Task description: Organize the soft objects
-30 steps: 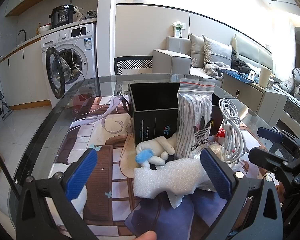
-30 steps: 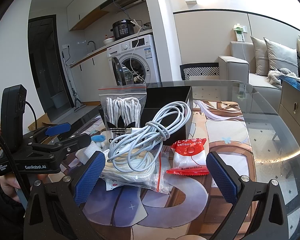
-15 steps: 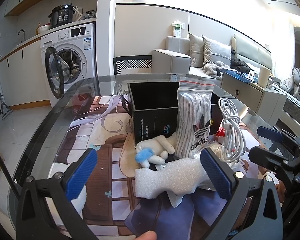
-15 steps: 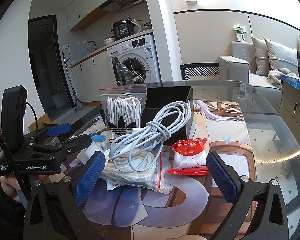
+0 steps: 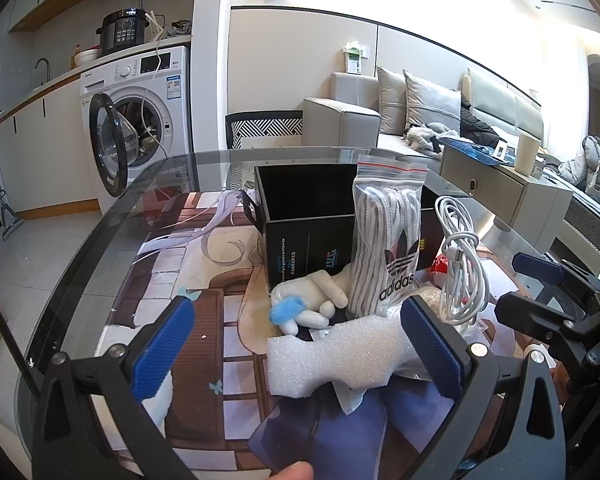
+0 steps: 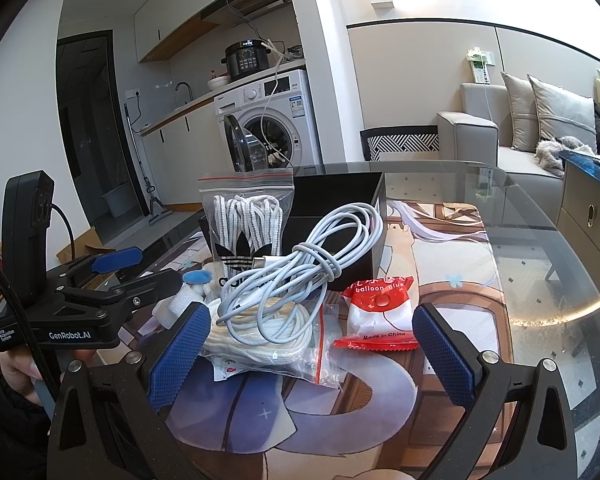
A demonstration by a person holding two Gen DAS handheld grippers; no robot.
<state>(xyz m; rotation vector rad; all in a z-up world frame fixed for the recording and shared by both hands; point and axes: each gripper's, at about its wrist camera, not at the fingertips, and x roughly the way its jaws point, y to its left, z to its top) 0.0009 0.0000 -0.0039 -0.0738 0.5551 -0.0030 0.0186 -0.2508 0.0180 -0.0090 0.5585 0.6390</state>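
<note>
A black open box (image 5: 308, 216) (image 6: 340, 216) stands on the glass table. Against it leans a zip bag of striped laces (image 5: 386, 236) (image 6: 246, 220). A coiled white cable (image 5: 462, 264) (image 6: 300, 268) lies on a bagged cream rope (image 6: 268, 340). A white foam piece (image 5: 336, 356) and a white plush toy (image 5: 308, 300) with a blue tuft lie in front of my left gripper (image 5: 296, 354), which is open just short of the foam. My right gripper (image 6: 312, 356) is open too, facing the rope bag and a red balloon-glue packet (image 6: 378, 312).
The table (image 6: 548, 280) carries a printed mat (image 5: 204, 320). A washing machine (image 5: 140, 120) with its door open stands beyond the far edge, a sofa (image 5: 420, 112) and a low cabinet (image 5: 500, 192) to the right. A person's hand (image 6: 24, 364) holds the left gripper's handle.
</note>
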